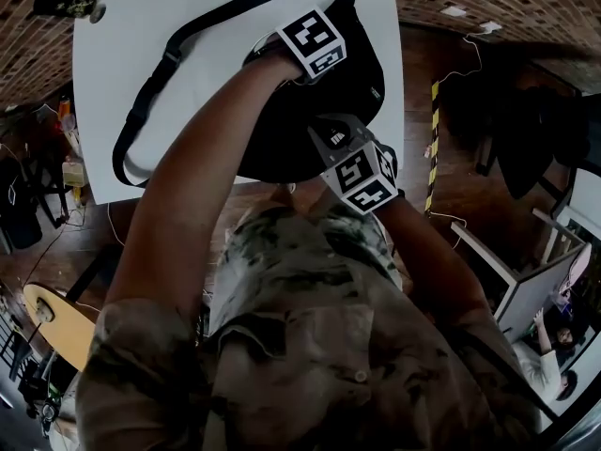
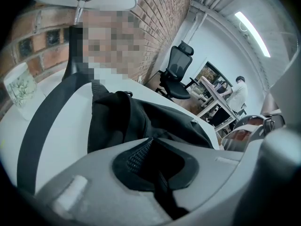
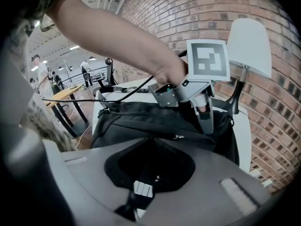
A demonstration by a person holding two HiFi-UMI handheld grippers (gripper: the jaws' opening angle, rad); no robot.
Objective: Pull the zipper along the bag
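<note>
Fingers shut: my right gripper [image 3: 150,142] seemingly on the zipper pull [image 3: 142,189], left gripper [image 2: 151,142] on the bag [image 2: 141,121]; jerking slips either.

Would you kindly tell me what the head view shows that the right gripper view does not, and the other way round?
Only the head view shows the strap's full loop lying across the white table, and a yellow-and-black striped marking on the floor.

Only the right gripper view shows the right claw shut on the zipper pull, with a white lampshade behind.

Both views show the black bag with the left claw on it.
</note>
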